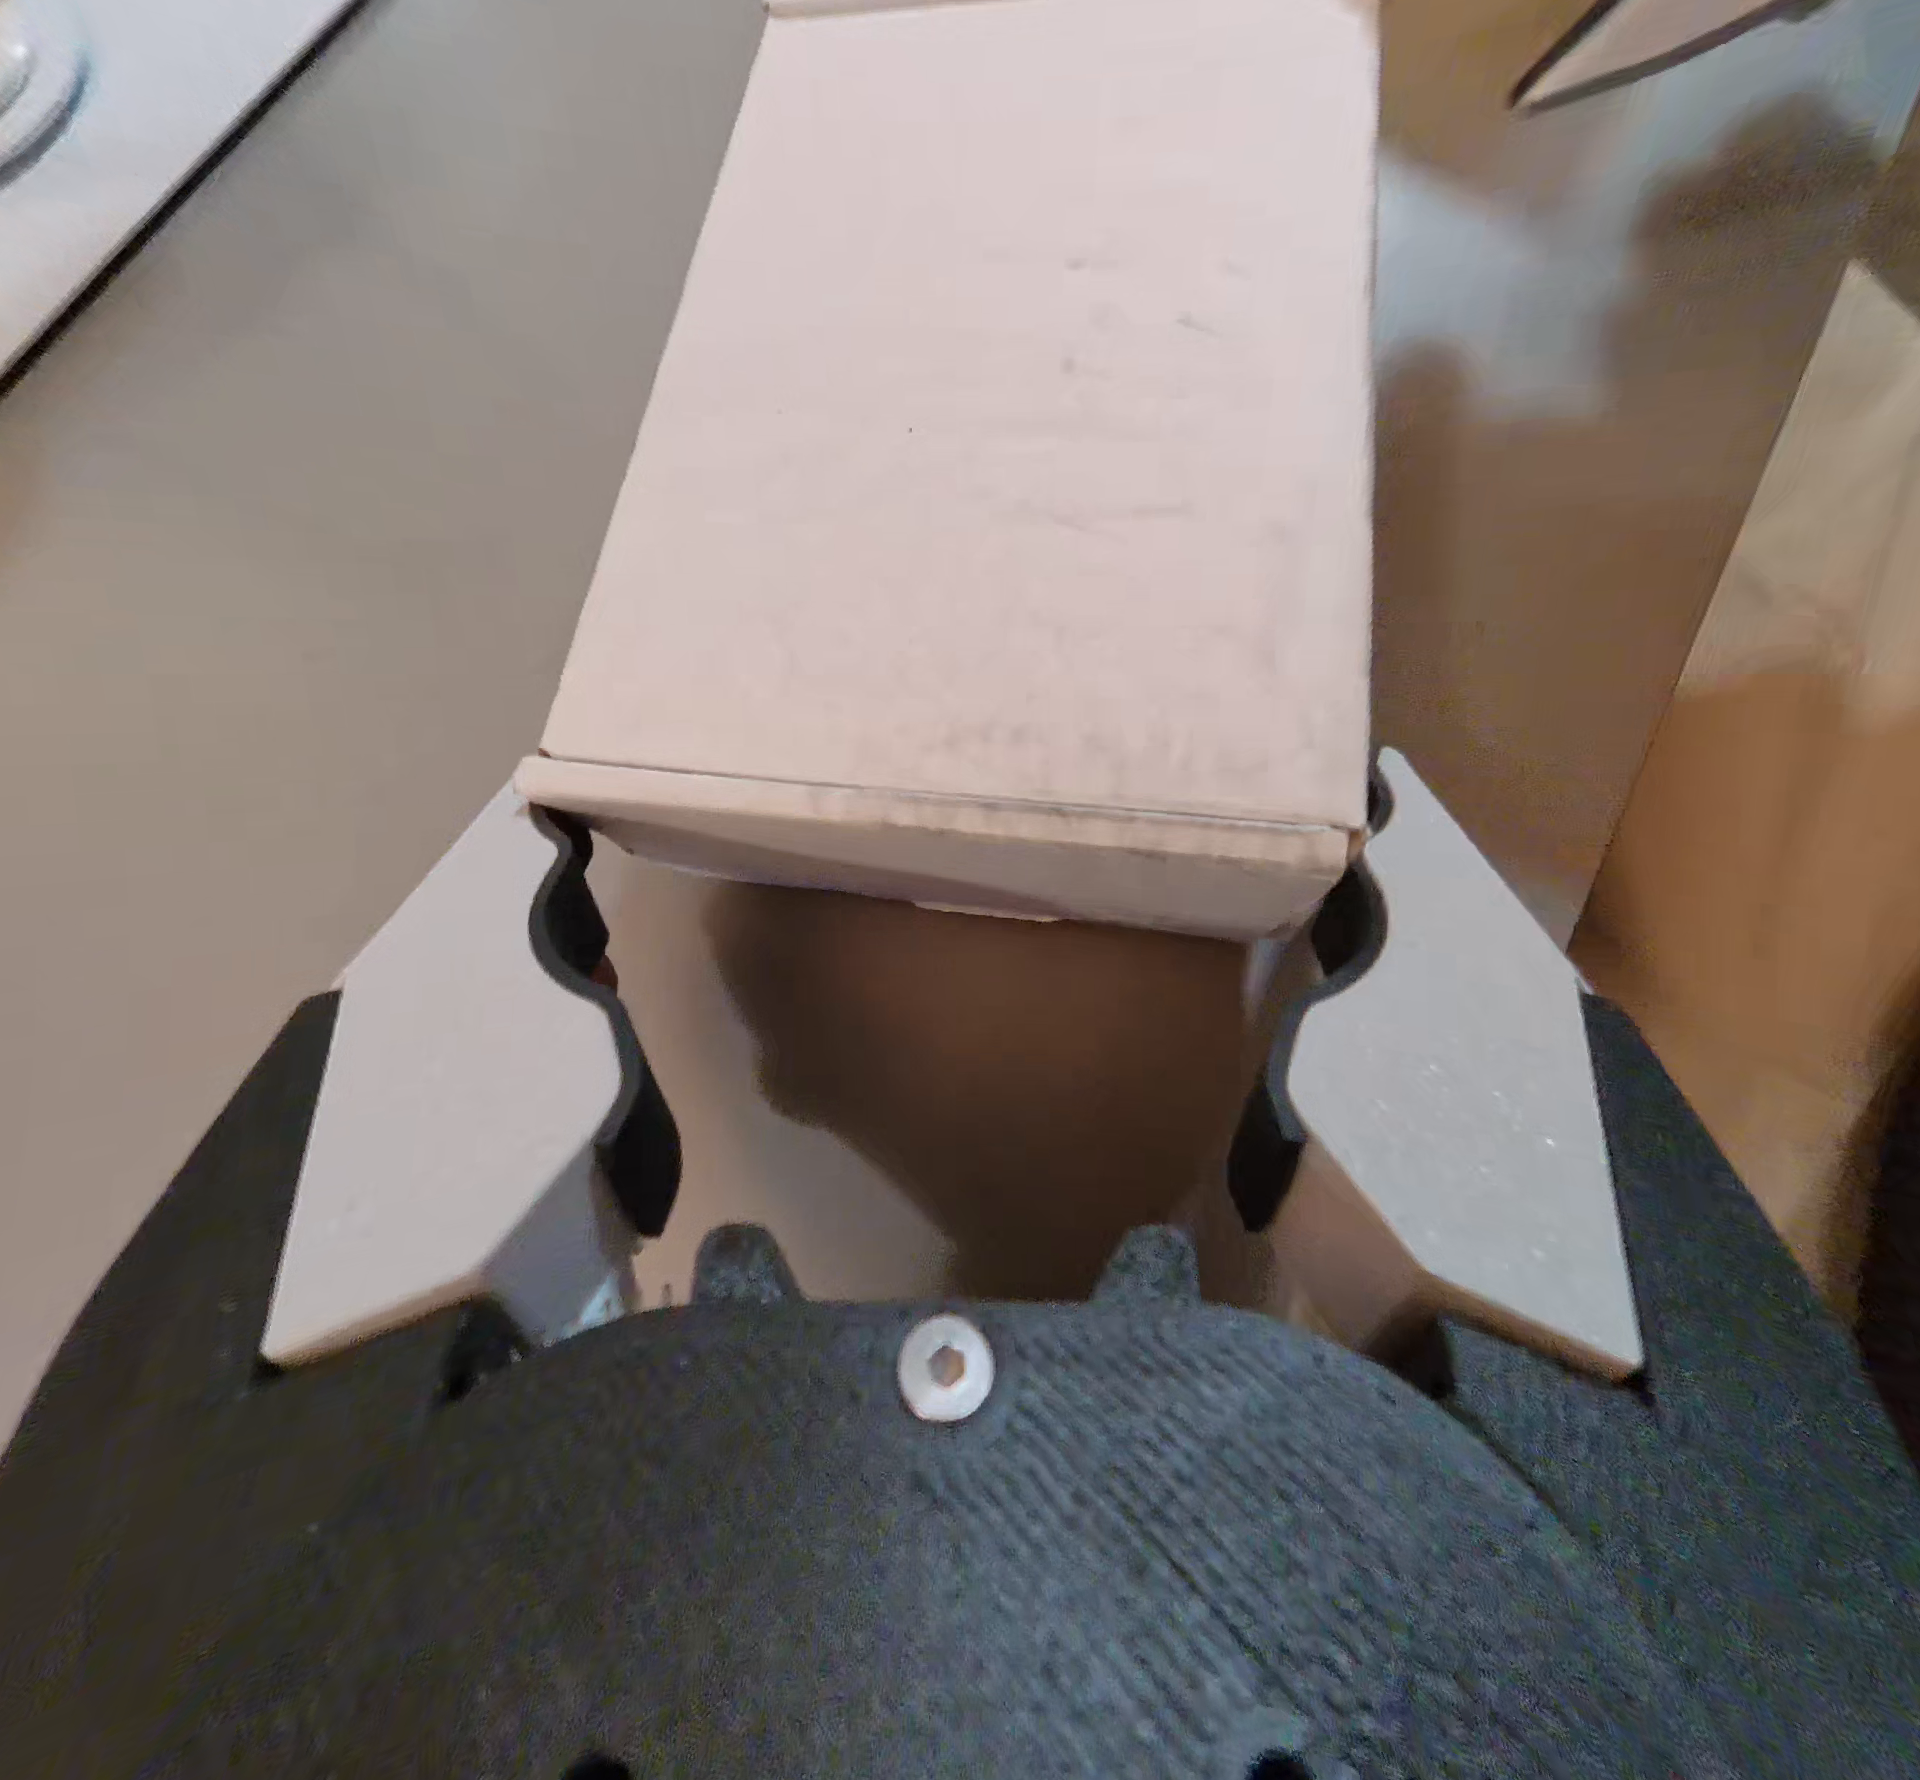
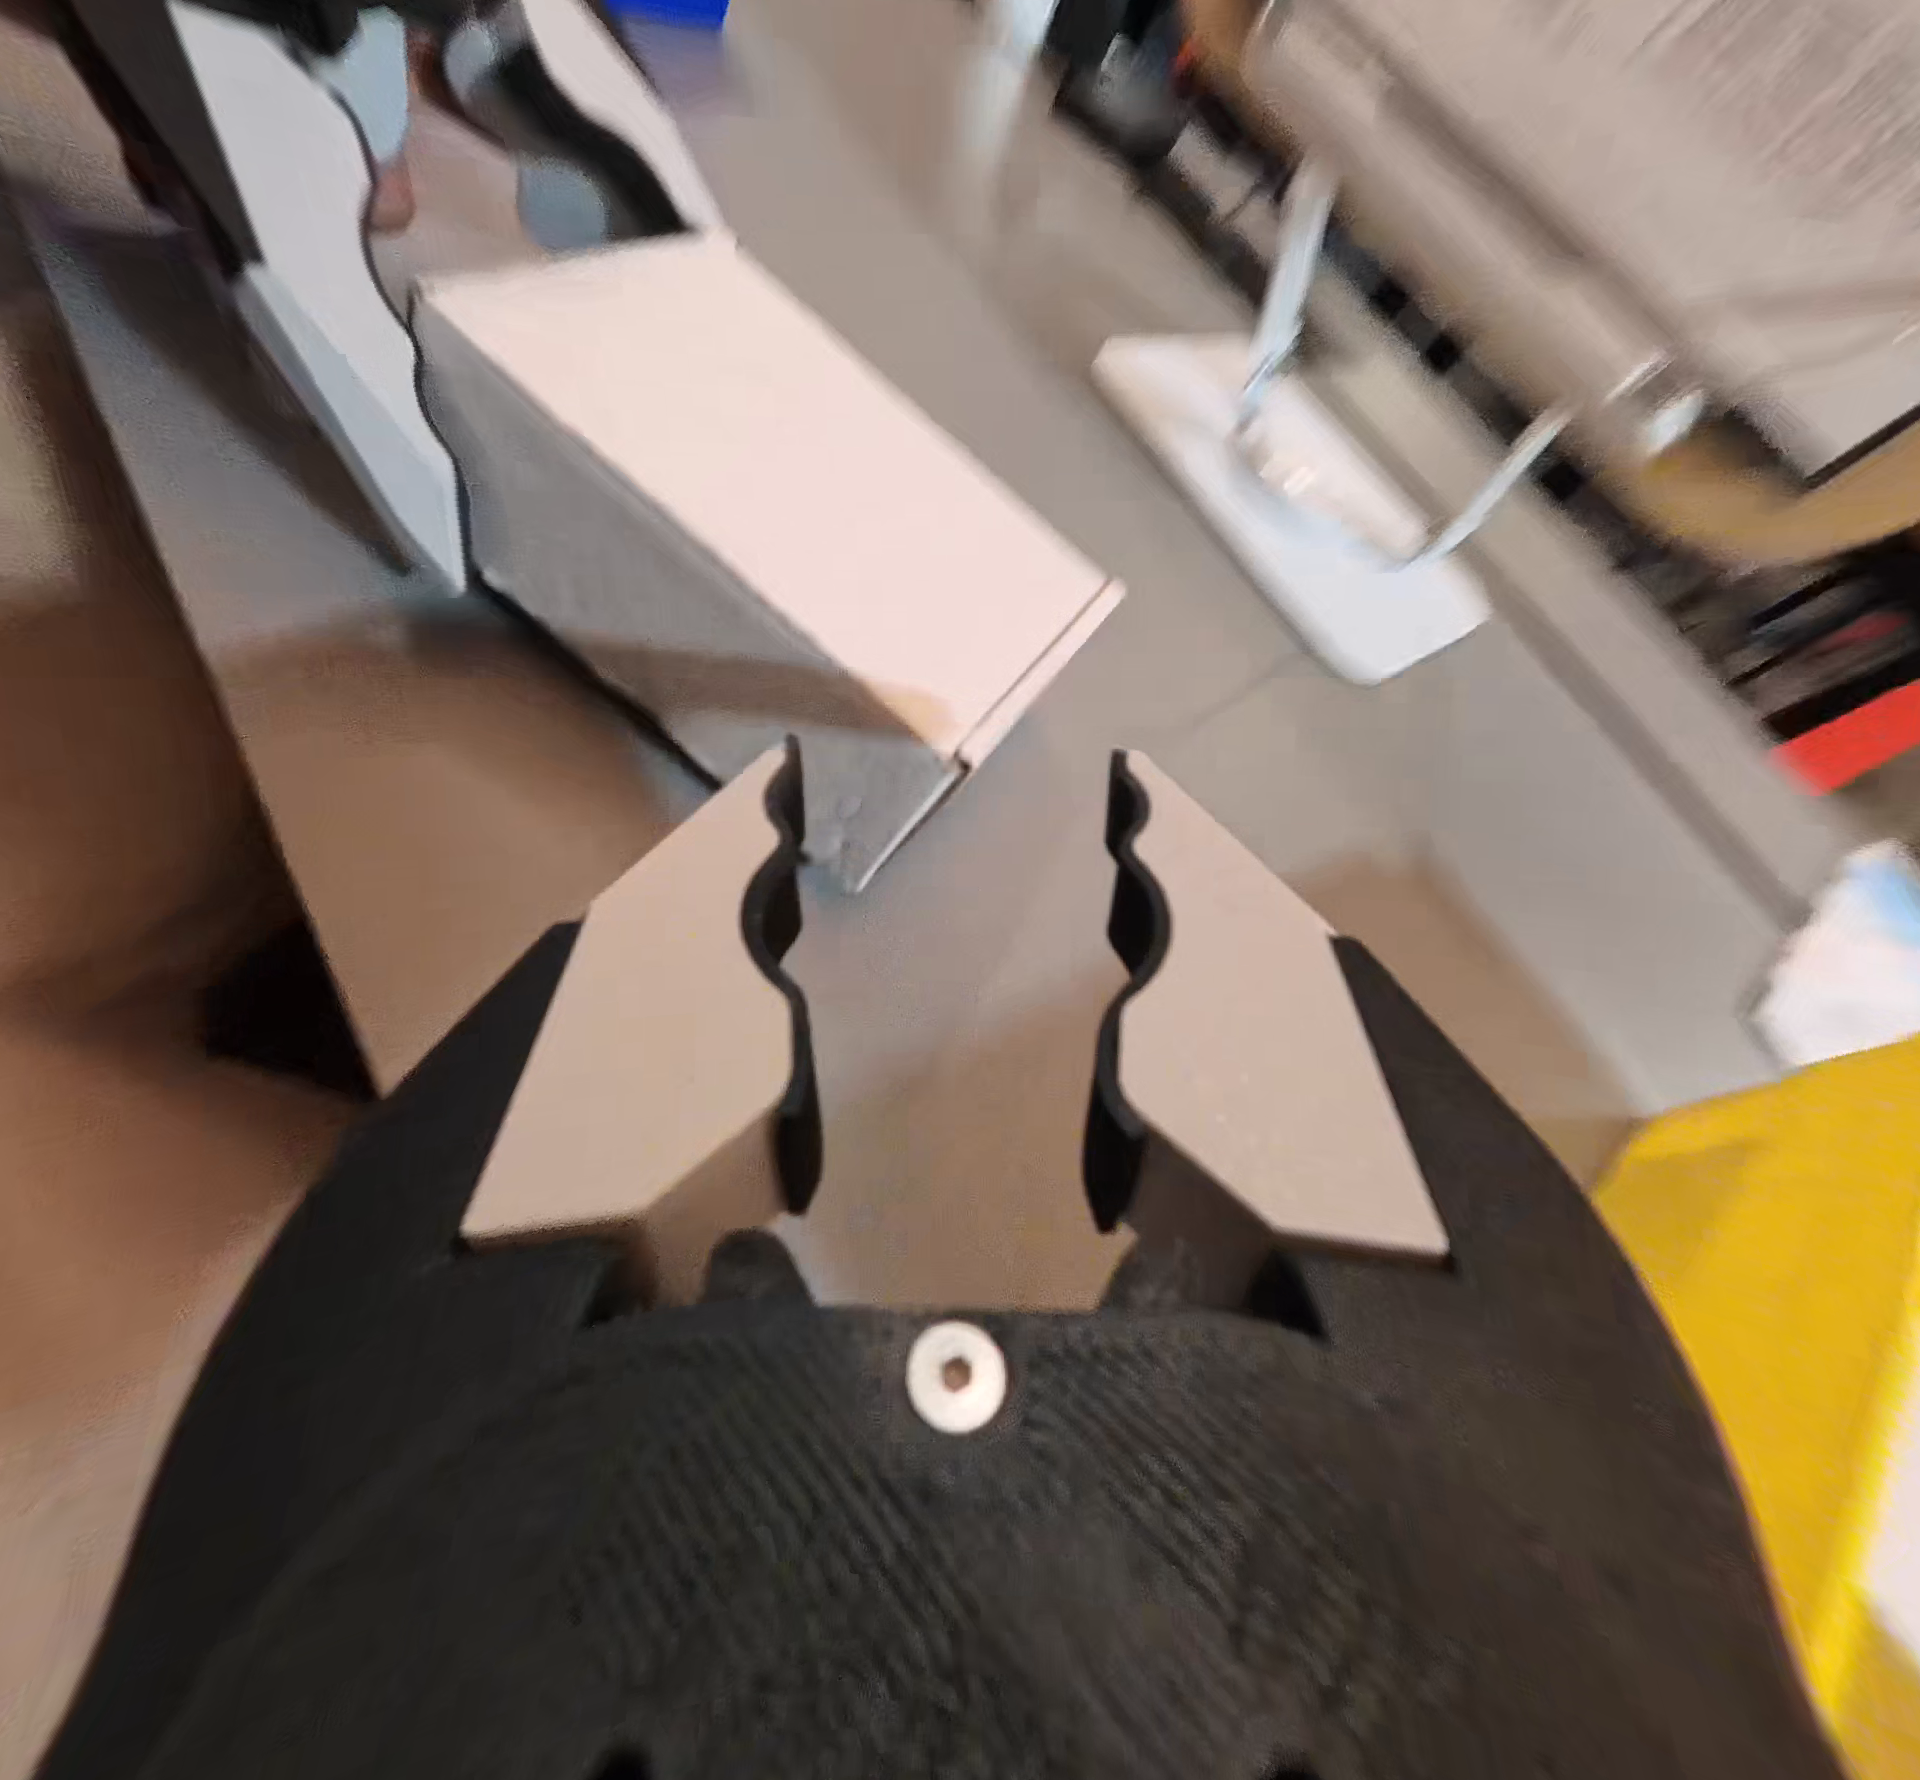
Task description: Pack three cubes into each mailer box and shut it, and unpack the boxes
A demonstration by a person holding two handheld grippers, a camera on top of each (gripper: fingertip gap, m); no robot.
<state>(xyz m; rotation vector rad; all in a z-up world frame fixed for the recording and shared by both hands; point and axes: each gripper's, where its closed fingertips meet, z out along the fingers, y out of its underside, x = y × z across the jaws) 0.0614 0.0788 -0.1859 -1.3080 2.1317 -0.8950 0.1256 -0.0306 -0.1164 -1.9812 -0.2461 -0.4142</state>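
A closed tan mailer box (image 1: 987, 400) fills the middle of the left wrist view. My left gripper (image 1: 961, 805) is shut on the box's near end, one finger on each side. The box is held a little above the grey table (image 1: 312, 535), with its shadow underneath. In the blurred right wrist view the same box (image 2: 748, 483) lies ahead and to the left, with the left gripper (image 2: 343, 296) at its far end. My right gripper (image 2: 954, 769) is open and empty above the table, close to the box's near corner. No cubes are in view.
A white monitor stand base (image 1: 156, 68) sits on the table at the far left; it also shows in the right wrist view (image 2: 1299, 525). Another cardboard piece (image 1: 1787, 691) stands at the right. A yellow object (image 2: 1766, 1367) lies at the lower right.
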